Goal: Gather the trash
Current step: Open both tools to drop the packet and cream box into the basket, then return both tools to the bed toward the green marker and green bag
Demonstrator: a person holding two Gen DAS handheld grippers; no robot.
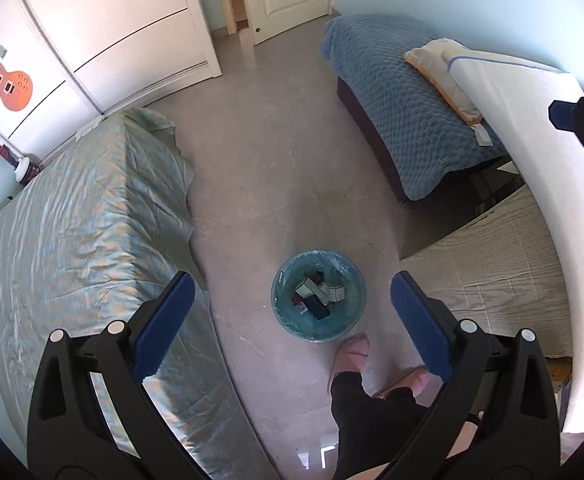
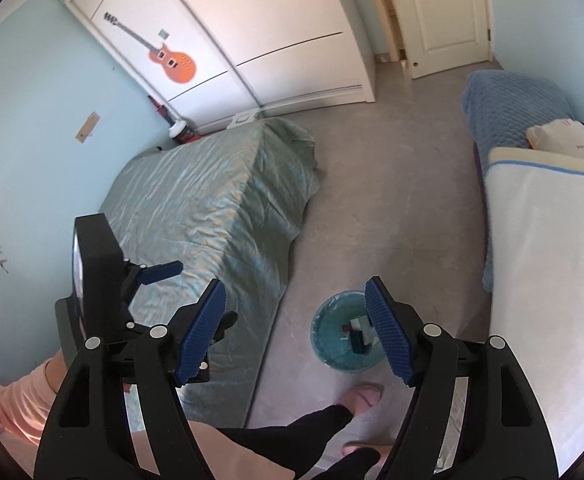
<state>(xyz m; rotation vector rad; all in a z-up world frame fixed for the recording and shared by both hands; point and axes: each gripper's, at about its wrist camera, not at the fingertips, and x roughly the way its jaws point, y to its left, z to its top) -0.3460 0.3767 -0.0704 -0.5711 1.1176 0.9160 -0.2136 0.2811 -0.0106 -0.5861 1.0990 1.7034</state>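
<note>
On the grey floor [image 1: 276, 152] between the two beds, the lined bin [image 1: 318, 295] holds small boxes [image 1: 319, 294], both the left gripper [image 1: 292, 300] and right gripper [image 2: 295, 320] hanging above it with jaws spread and empty

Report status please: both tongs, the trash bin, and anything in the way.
Left tongs open, empty. Right tongs open, empty. Trash bin on floor below, small boxes inside. Person's foot beside bin; nothing blocking.

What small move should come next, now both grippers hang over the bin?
Probably lift both away and look round for more trash. The left gripper and right gripper stand open with nothing between their pads, and small boxes already lie in the round teal bag-lined bin on the grey floor.
</note>
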